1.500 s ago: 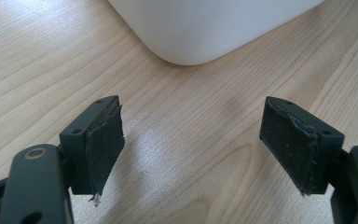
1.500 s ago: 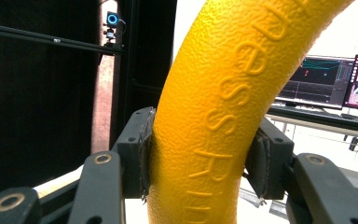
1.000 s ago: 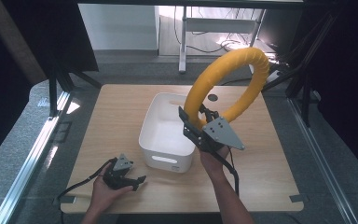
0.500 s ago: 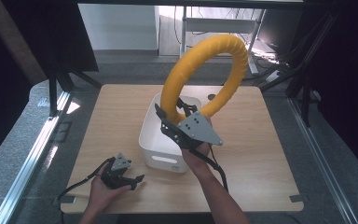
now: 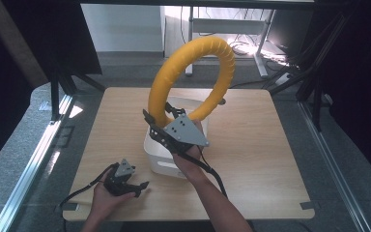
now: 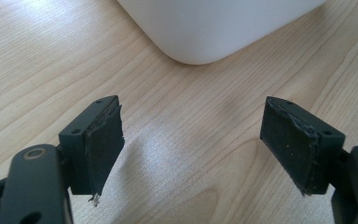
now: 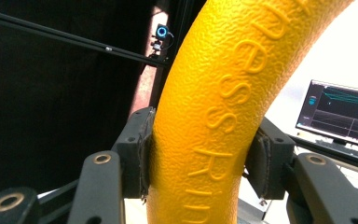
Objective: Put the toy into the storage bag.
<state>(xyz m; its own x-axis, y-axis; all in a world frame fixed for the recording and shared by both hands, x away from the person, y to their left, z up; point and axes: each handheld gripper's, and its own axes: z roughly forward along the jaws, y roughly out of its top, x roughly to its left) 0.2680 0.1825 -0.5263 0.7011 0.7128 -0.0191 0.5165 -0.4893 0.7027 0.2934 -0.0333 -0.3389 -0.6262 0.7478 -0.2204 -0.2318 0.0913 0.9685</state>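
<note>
Right gripper view: embossed lettering on yellow ring [image 7: 214, 116].

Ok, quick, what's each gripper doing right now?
Left gripper: open, holding nothing, low over the table.
Right gripper: shut on the yellow ring, held above the white bin.

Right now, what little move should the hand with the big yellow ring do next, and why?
Probably lower the yellow ring a little toward the white bin. The right gripper is shut on the ring and holds it upright in the air above the bin, so going down looks like the natural next step. The left gripper rests open on the table, out of the way.
</note>
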